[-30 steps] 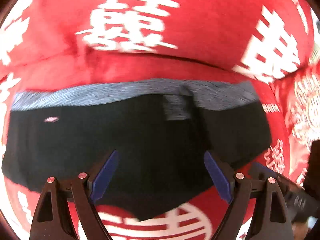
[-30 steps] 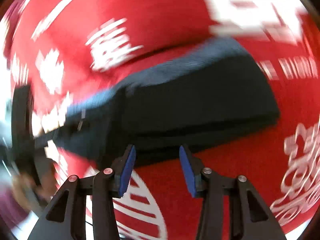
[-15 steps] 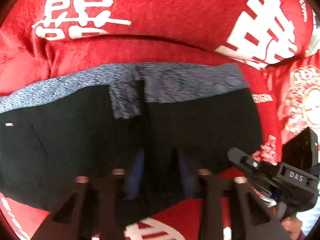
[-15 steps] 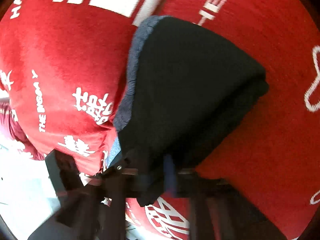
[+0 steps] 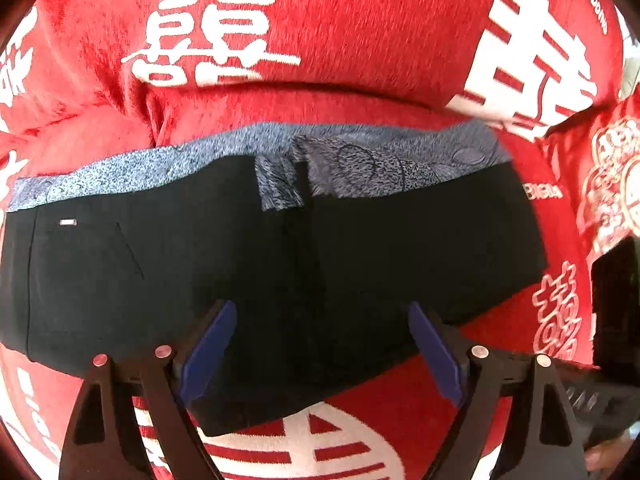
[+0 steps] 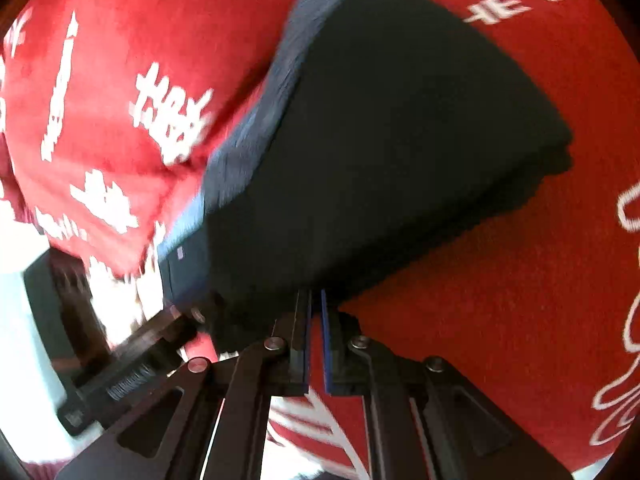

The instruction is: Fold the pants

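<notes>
In the right wrist view the right gripper [image 6: 315, 304] points down at a pair of black pants [image 6: 384, 152] folded into a thick bundle on a red cloth [image 6: 500, 320] printed with white characters. Its jaws stand almost together, only a thin slit between the blue pads [image 6: 325, 344], their tips at the near edge of the bundle; whether any fabric is pinched cannot be told. A grey band [image 6: 256, 128] runs along the bundle's left side. The left gripper [image 6: 132, 364] shows at lower left, blurred.

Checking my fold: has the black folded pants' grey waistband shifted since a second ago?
Yes. The grey waistband sits lower and further from the white character printed on the red blanket.
</notes>
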`<state>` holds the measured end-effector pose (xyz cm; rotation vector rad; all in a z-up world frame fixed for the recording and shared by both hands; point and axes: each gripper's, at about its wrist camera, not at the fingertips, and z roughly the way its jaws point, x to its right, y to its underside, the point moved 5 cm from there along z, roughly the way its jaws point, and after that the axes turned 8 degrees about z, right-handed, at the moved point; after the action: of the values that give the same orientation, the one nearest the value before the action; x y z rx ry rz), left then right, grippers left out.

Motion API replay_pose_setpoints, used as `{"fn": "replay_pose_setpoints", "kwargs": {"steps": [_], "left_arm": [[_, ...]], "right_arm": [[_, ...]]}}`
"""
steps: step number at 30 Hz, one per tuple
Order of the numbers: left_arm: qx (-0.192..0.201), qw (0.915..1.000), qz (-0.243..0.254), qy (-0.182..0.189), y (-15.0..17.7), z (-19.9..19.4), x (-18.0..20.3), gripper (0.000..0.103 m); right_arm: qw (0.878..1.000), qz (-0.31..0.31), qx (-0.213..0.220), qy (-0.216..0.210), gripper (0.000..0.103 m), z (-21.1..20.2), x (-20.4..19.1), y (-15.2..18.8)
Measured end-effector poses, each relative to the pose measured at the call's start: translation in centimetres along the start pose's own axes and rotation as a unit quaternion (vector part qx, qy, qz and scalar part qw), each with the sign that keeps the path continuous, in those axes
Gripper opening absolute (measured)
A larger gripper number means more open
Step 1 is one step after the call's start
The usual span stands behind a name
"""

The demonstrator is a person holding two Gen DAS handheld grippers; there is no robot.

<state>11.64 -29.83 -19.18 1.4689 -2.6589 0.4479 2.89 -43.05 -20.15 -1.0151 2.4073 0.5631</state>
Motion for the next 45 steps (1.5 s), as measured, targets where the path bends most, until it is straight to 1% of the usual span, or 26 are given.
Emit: {"fn": "replay_pose_setpoints", "kwargs": {"steps": [1,4,6,8,10,12,14,16,18,19,20,22,24,26,28,31,36,39,42,45], "left_arm": [[0.002,1.0000,-0.002,-0.004,-0.3,-0.2,-0.1,0.088],[0.015,0.9997,0.006,-0.017,-2.0,-1.0,0.0,0.088],[0.025,0.9991,0.019,-0.030,-3.4,-1.0,0.5,0.088],[0.025,0.9986,0.025,-0.038,-4.7,-0.4,1.3,0.088],[0.021,0.9988,0.027,-0.036,-5.7,0.7,2.2,0.088],[0.014,0.9978,0.032,-0.056,-6.3,2.3,2.8,0.088],[-0.014,0.9958,0.034,-0.084,-5.7,4.3,2.4,0.088],[-0.041,0.9958,0.018,-0.080,-4.7,5.7,1.8,0.090],[-0.040,0.9975,-0.017,-0.056,-3.7,5.7,0.8,0.090],[-0.043,0.9975,-0.027,-0.050,-3.3,5.6,0.5,0.090],[-0.043,0.9974,-0.029,-0.050,-3.1,5.3,0.3,0.090],[-0.044,0.9969,-0.030,-0.057,-2.8,4.9,0.1,0.090],[-0.048,0.9960,-0.038,-0.065,-2.4,4.3,-0.3,0.090],[-0.051,0.9949,-0.049,-0.072,-1.9,3.7,-0.8,0.090],[-0.054,0.9937,-0.060,-0.078,-1.3,3.0,-1.4,0.090],[-0.053,0.9926,-0.076,-0.079,0.0,2.0,-2.5,0.090],[-0.045,0.9926,-0.091,-0.067,1.8,1.1,-4.0,0.090],[-0.039,0.9932,-0.091,-0.062,1.9,0.6,-4.6,0.090],[-0.039,0.9932,-0.089,-0.063,2.1,0.1,-6.5,0.090],[-0.047,0.9926,-0.095,-0.059,2.8,-0.4,-8.9,0.090]], "right_arm": [[1.000,-0.021,0.000,0.014,0.016,-0.5,-0.2,0.1],[0.997,-0.061,0.049,0.011,0.017,-4.0,-1.0,-1.0],[0.994,-0.067,0.088,0.013,0.017,-6.2,-1.1,-2.7],[0.989,-0.071,0.122,0.040,0.017,-7.9,-0.9,-5.5],[0.987,-0.069,0.133,0.058,0.017,-8.2,-0.7,-8.0],[0.983,-0.079,0.141,0.085,0.017,-7.9,-0.5,-10.4],[0.981,-0.089,0.133,0.108,0.017,-6.7,-0.6,-11.6],[0.982,-0.095,0.105,0.122,0.017,-4.6,-0.3,-12.1],[0.982,-0.102,0.088,0.129,0.017,-3.1,0.2,-11.3],[0.981,-0.112,0.093,0.131,0.017,-3.0,0.1,-11.0],[0.978,-0.126,0.099,0.134,0.017,-3.0,-0.1,-10.5],[0.975,-0.144,0.093,0.140,0.019,-2.7,-0.5,-9.8],[0.975,-0.151,0.086,0.137,0.026,-2.7,-0.8,-9.5],[0.977,-0.157,0.072,0.127,0.044,-2.4,-1.5,-9.0],[0.974,-0.172,0.064,0.135,0.052,-1.9,-2.4,-8.5],[0.967,-0.197,0.059,0.153,0.058,-1.3,-3.1,-7.9],[0.961,-0.207,0.062,0.175,0.059,-1.3,-3.3,-7.5],[0.959,-0.204,0.069,0.185,0.060,-1.2,-4.2,-6.8],[0.965,-0.196,0.063,0.162,0.060,-0.5,-6.0,-5.3],[0.965,-0.208,0.054,0.151,0.060,1.5,-8.6,-3.2]]}}
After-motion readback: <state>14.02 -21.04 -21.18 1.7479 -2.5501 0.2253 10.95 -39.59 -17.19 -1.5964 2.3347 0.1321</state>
